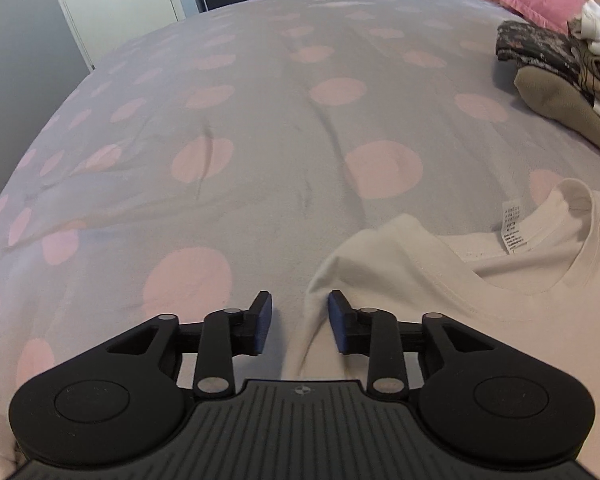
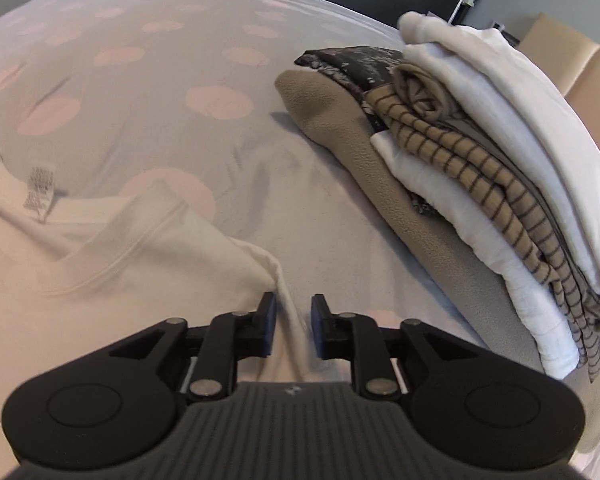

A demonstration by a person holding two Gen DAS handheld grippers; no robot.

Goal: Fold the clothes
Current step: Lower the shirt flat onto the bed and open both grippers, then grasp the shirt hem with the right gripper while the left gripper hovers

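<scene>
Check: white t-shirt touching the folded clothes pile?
Apart. Right wrist view: bare bedspread shows between the white t-shirt and the folded pile.

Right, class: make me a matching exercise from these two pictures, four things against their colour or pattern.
Things:
1. T-shirt
2. Bedspread
3. Pillow
4. Folded top in the pile

Descriptions:
A. tan with dark stripes
B. plain pink
C. cream white
D. grey with pink dots

Pairs: 1-C, 2-D, 3-B, 4-A
</scene>
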